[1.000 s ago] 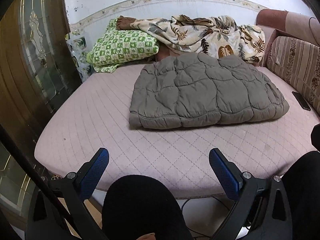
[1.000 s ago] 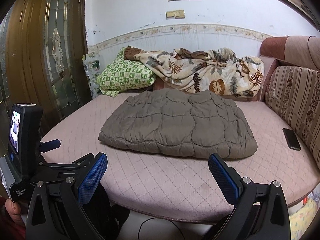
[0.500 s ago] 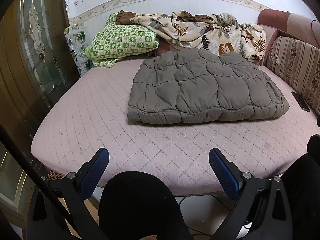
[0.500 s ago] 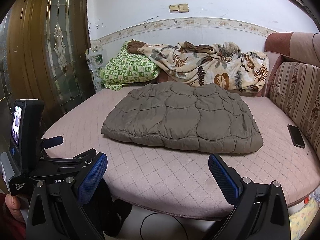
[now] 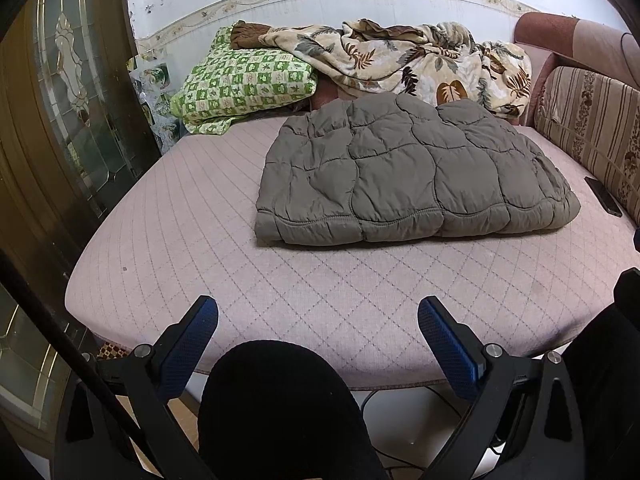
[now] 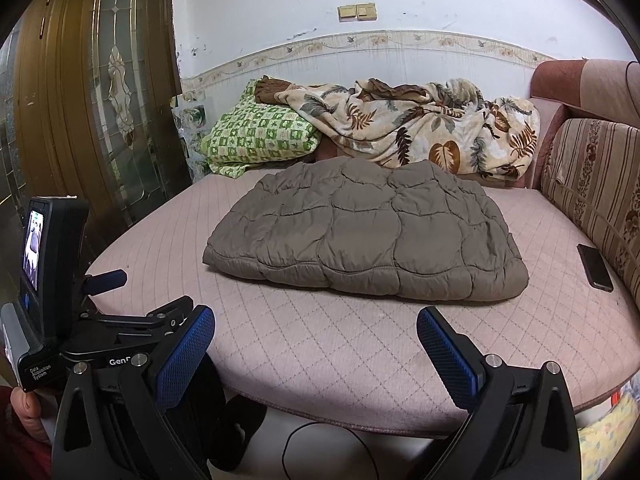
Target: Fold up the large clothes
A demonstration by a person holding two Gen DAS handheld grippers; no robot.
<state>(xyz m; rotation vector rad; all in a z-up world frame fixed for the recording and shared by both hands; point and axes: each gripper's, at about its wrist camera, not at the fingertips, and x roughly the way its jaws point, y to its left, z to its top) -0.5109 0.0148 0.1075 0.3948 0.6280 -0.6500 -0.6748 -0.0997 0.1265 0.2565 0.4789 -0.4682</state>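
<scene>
Both grippers crept a bit closer to the bed, nothing grabbed yet.
Left gripper [image 5: 318,334] and right gripper [image 6: 316,336] gape wide, empty; folded grey puffer coat [image 6: 368,236] sits mid-mattress [image 6: 320,352], sleeves tucked out of sight.

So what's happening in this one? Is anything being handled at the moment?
Nothing is held. A person carries a gripper in each hand; the left gripper and right gripper both hang at the near edge of the pink mattress, jaws open and empty. The grey quilted jacket lies folded in a flat bundle mid-mattress, untouched. Behind it sit a green checked pillow and a leaf-print blanket; a phone lies by the striped backrest.
</scene>
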